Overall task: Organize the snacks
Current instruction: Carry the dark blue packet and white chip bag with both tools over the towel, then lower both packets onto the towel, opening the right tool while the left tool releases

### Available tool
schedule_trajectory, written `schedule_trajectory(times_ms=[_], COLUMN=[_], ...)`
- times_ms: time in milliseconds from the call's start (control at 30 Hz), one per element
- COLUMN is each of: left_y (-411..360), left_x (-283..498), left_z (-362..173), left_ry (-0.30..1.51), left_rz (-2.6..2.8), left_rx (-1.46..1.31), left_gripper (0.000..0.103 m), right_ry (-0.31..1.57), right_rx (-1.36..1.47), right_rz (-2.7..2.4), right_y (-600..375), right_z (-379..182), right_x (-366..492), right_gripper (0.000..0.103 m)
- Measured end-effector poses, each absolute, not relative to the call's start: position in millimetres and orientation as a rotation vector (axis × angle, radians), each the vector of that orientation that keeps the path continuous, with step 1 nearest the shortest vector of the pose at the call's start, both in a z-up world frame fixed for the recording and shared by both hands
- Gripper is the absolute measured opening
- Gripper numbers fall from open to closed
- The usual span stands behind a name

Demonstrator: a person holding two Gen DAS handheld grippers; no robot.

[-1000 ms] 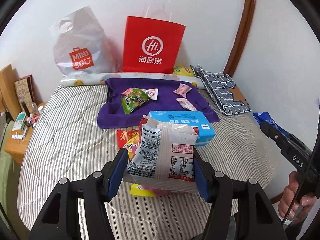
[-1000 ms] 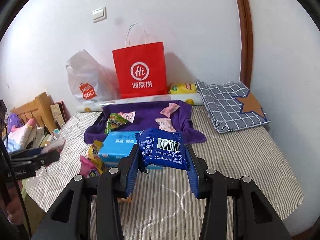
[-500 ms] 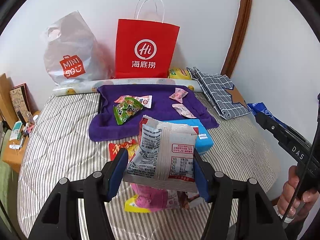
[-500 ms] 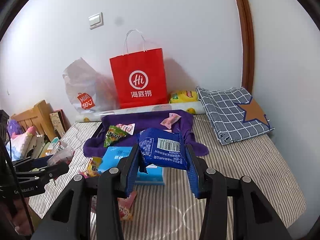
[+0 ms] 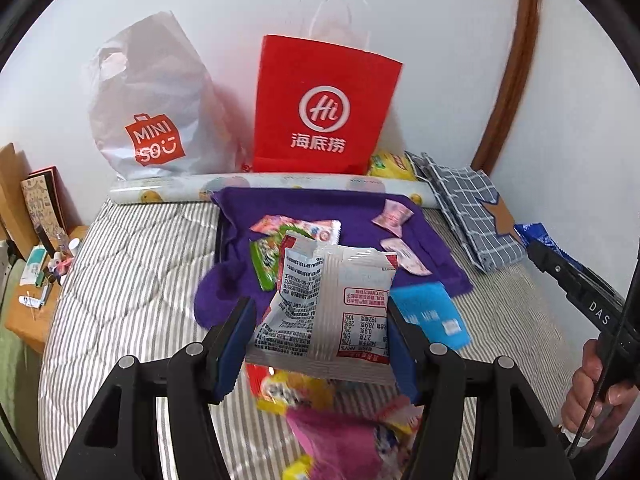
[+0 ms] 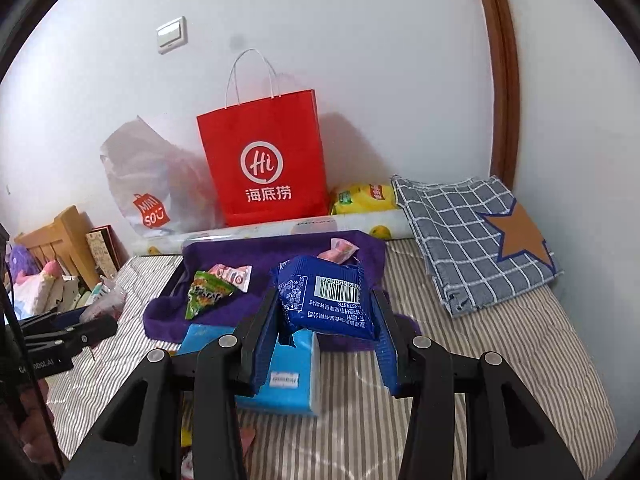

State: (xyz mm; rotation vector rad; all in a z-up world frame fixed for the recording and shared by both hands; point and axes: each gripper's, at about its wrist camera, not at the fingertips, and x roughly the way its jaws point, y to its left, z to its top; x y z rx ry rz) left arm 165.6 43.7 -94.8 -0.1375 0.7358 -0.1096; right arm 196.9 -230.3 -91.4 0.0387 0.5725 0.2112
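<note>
My left gripper (image 5: 322,344) is shut on a silver snack packet (image 5: 328,308) and holds it above the striped bed. My right gripper (image 6: 326,316) is shut on a blue snack packet (image 6: 326,296) with a barcode. Ahead lies a purple cloth (image 5: 320,208) over a dark tray, with a green packet (image 5: 264,258) and small pink packets (image 5: 392,214) on it; it also shows in the right wrist view (image 6: 280,248). A blue box (image 6: 288,380) lies in front of the cloth. Loose pink and yellow packets (image 5: 344,436) lie under the left gripper.
A red paper bag (image 6: 264,168) and a grey plastic bag (image 5: 148,108) stand against the wall behind a rolled mat (image 5: 280,184). A yellow packet (image 6: 364,198) and a folded checked cloth (image 6: 476,236) lie at the right. A bedside shelf (image 5: 28,280) is left.
Both grippers have moved forward toward the purple cloth with their packets still held. The blue box and loose packets now sit lower and nearer in view.
</note>
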Motion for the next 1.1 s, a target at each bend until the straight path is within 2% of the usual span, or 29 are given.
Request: schedule_trajectory(times_ms=[633, 933, 1100], left_y=[66.3, 57.9, 58.7], left_x=[266.6, 294.7, 298.6], left_z=[-112.8, -150.5, -162.6], left_ry=[0.751, 0.799, 0.830], left_rz=[-0.095, -0.168, -0.176], left_rx=[-0.224, -0.249, -0.269], left_gripper=[0.060, 0.060, 0.060], right_ry=[0.610, 0.734, 0.744], right_rx=[0.049, 0.062, 0.074], right_rz=[0.246, 0.245, 0.232], right_y=[-204.2, -209.0, -217.7], right_z=[-104.0, -167.7, -176.8], right_x=[309.2, 348.3, 351.5], right_gripper=[0.044, 0.044, 0.044])
